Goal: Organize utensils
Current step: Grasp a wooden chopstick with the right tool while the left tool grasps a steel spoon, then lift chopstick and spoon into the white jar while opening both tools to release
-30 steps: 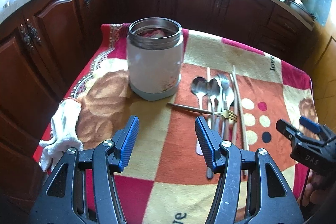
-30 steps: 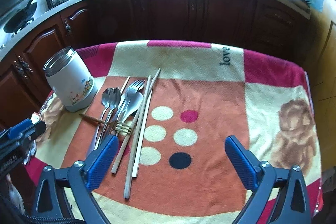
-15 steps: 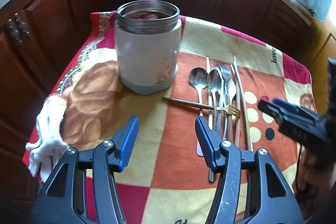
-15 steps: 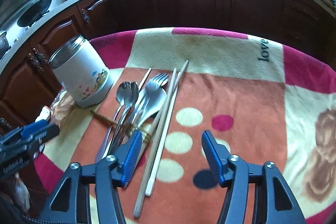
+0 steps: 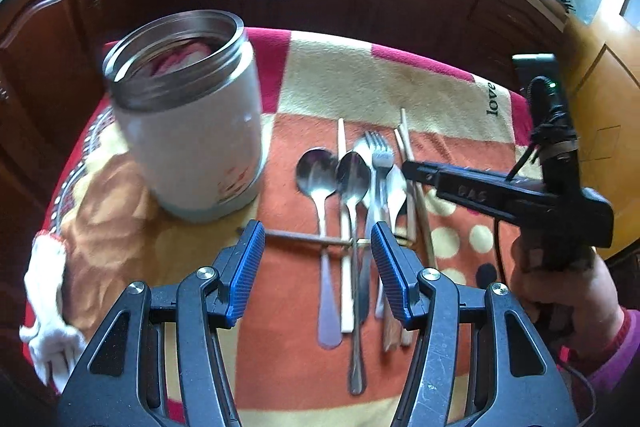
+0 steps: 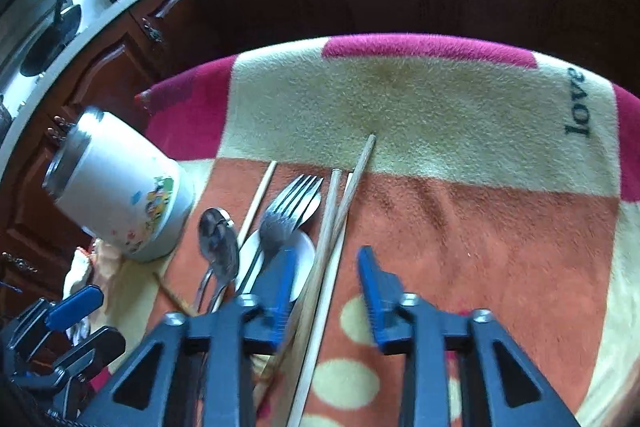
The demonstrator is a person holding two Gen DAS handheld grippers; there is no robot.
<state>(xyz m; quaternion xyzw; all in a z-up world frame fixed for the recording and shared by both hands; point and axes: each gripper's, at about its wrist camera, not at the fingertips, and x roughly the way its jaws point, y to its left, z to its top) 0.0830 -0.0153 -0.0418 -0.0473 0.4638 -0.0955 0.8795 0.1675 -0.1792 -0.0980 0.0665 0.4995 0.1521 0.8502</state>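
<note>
The utensils lie in a loose bundle at the centre of the left wrist view, on the orange patch of a patterned blanket (image 5: 360,83) covering the desk: two spoons (image 5: 318,173), a fork (image 5: 380,155), pale chopsticks (image 5: 404,131), and a thin gold-tipped fork (image 5: 304,237) lying crosswise over the handles. In the right wrist view the chopsticks (image 6: 352,179) run from the frame's centre down toward the bottom, passing between the blue pads of the right gripper (image 6: 326,291), whose jaws stand moderately apart around them; whether the pads touch the sticks is hard to tell through the blur. The left gripper (image 5: 316,267) sits low in its frame, jaws apart and holding nothing, above the spoon handles. A white steel-rimmed jar (image 5: 188,115) stands upright at the upper left, just beside the spoons. A white cloth (image 5: 48,303) hangs at the blanket's left edge.
</note>
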